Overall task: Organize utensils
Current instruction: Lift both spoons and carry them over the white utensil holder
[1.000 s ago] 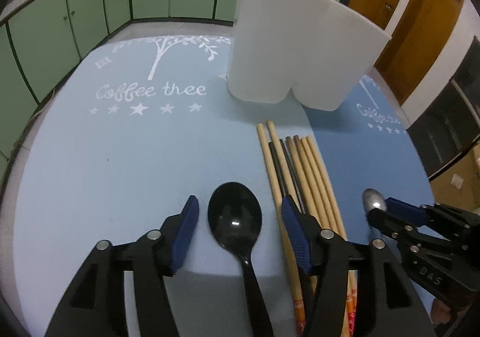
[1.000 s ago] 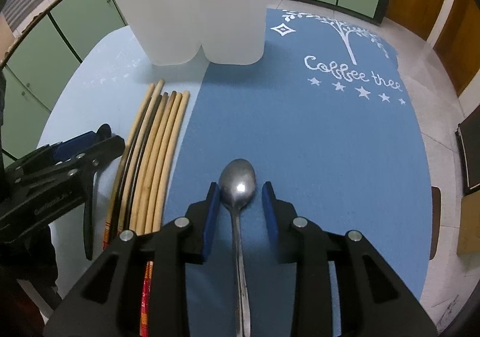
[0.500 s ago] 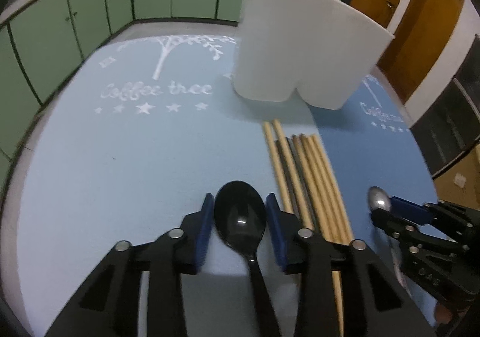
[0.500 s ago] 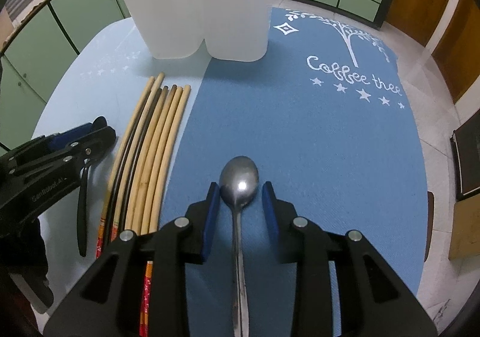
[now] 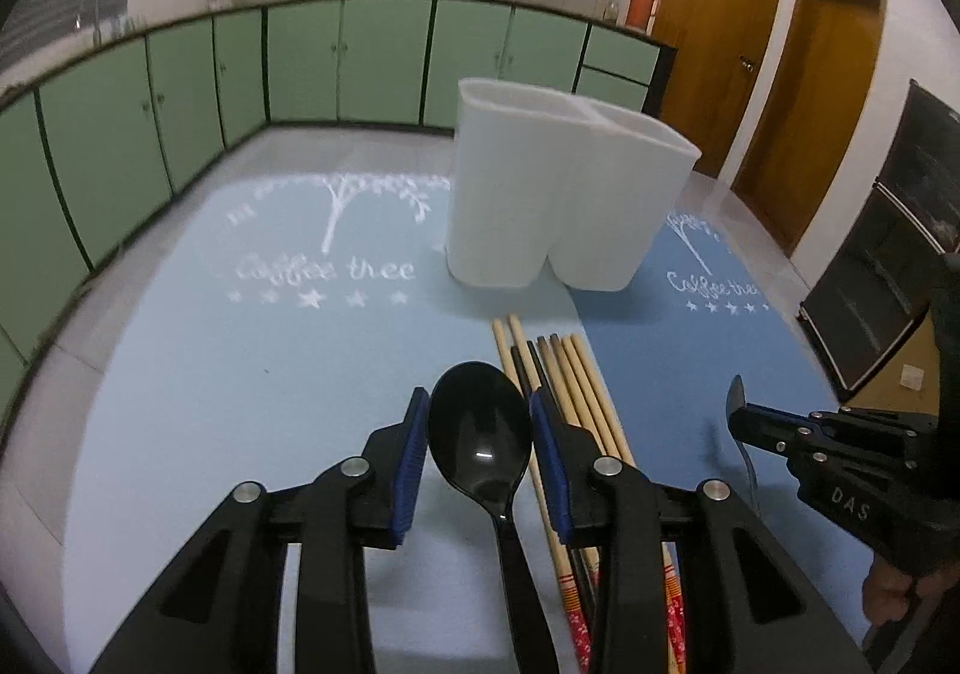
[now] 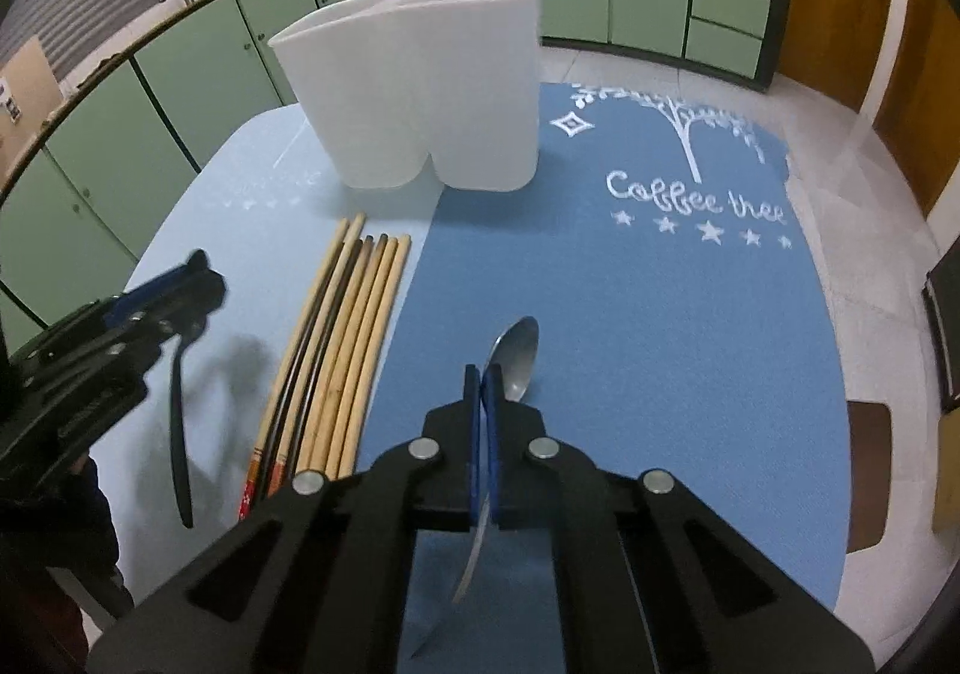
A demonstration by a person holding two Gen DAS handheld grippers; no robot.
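My left gripper is shut on a black plastic spoon, gripping the bowl between its blue pads, lifted above the table. In the right wrist view the left gripper holds the black spoon with the handle hanging down. My right gripper is shut on a metal spoon, raised and tilted; it also shows in the left wrist view. Several chopsticks lie side by side on the mat. A white two-compartment holder stands behind them.
A light blue mat and a darker blue mat with "Coffee tree" print cover the round table. Green cabinets ring the room, wooden doors at the right.
Both grippers have closed on their spoons and lifted them off the table. The views have risen and tilted up, showing more of the room.
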